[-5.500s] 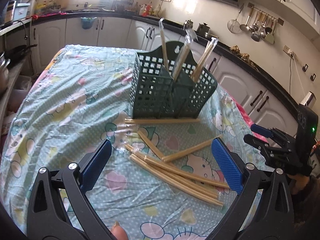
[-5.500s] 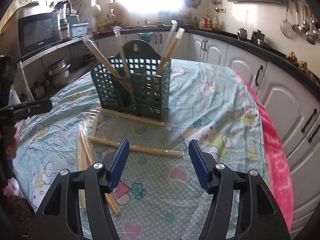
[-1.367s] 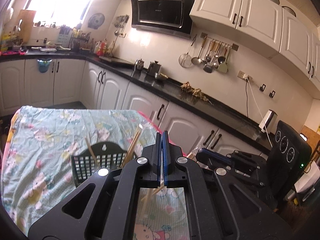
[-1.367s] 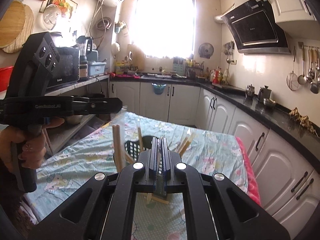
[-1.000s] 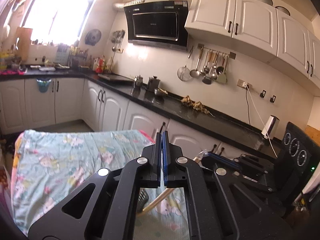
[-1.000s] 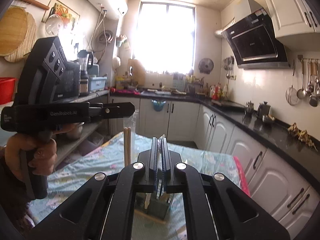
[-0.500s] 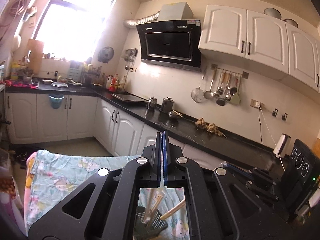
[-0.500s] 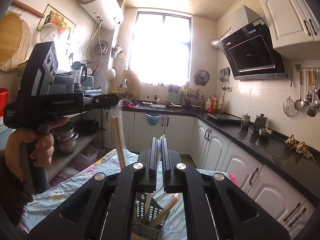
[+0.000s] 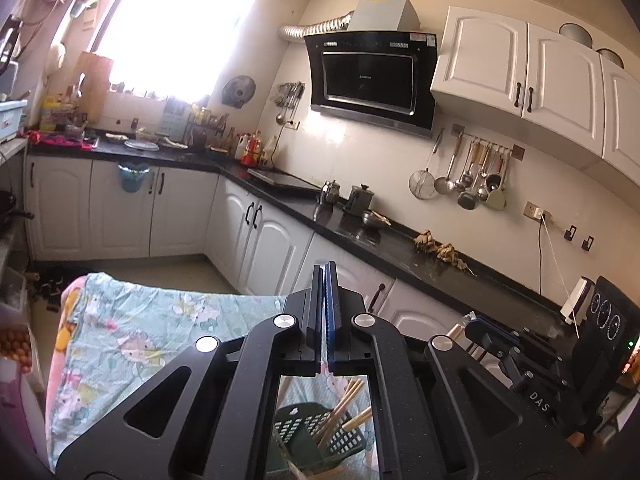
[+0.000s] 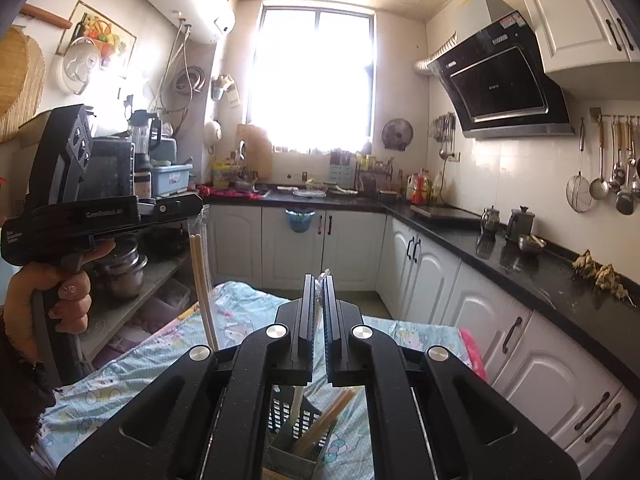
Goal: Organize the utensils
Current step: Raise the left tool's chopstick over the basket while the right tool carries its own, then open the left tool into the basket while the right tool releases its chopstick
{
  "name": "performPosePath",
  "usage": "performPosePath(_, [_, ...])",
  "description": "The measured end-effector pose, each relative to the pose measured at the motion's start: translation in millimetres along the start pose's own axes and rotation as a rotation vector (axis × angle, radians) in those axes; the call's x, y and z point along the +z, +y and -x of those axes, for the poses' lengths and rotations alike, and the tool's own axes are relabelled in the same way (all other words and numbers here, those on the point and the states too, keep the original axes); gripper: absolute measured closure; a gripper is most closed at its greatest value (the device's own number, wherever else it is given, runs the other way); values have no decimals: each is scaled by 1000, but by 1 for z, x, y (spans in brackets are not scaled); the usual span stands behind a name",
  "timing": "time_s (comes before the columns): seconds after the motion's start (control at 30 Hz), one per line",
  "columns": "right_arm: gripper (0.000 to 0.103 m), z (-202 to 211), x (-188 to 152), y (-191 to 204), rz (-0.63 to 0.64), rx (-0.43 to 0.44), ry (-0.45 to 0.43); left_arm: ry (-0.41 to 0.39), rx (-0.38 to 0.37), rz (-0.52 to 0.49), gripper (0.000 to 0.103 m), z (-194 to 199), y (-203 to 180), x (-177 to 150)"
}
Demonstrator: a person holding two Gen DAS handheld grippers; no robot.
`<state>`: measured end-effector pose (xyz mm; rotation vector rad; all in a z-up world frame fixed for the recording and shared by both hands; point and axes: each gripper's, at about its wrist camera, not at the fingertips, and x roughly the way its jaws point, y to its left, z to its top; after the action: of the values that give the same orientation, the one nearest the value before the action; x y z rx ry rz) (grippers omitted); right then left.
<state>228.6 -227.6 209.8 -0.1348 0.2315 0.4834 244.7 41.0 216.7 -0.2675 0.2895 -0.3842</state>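
My left gripper point(image 9: 324, 280) is shut, and in the right wrist view its tip point(image 10: 192, 204) pinches the clear wrapper of a pair of wooden chopsticks point(image 10: 202, 288) that hangs straight down. My right gripper point(image 10: 319, 284) is shut on another wrapped pair point(image 10: 298, 400), with the plastic sticking up between the pads. Its tip point(image 9: 480, 326) shows at the right in the left wrist view. Below both grippers stands the green perforated utensil basket point(image 9: 308, 436) point(image 10: 292, 436), which holds several chopsticks point(image 9: 344, 404) point(image 10: 326, 416). Both grippers hang high above the table.
The table wears a light blue cartoon cloth point(image 9: 140, 332) point(image 10: 132, 376). A black counter over white cabinets point(image 10: 500, 320) runs along the right and the far wall. A shelf with pots point(image 10: 124, 272) stands left of the table. A hand point(image 10: 60, 292) holds the left gripper's handle.
Both grippers, still shut on their wrapped chopsticks, have drifted across above the table. The basket has come into sight below the jaws in both views.
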Motion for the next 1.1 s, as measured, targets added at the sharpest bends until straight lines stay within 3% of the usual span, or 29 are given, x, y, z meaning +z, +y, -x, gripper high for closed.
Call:
performPosePath(0.6, [99,-38,-33,11,-20,35,112,83,10,40,103,-23,23,-40])
performPosePath(1.1, [98,-52,-55,13,-56,34,180,148,50,12,103,-32,24,-75])
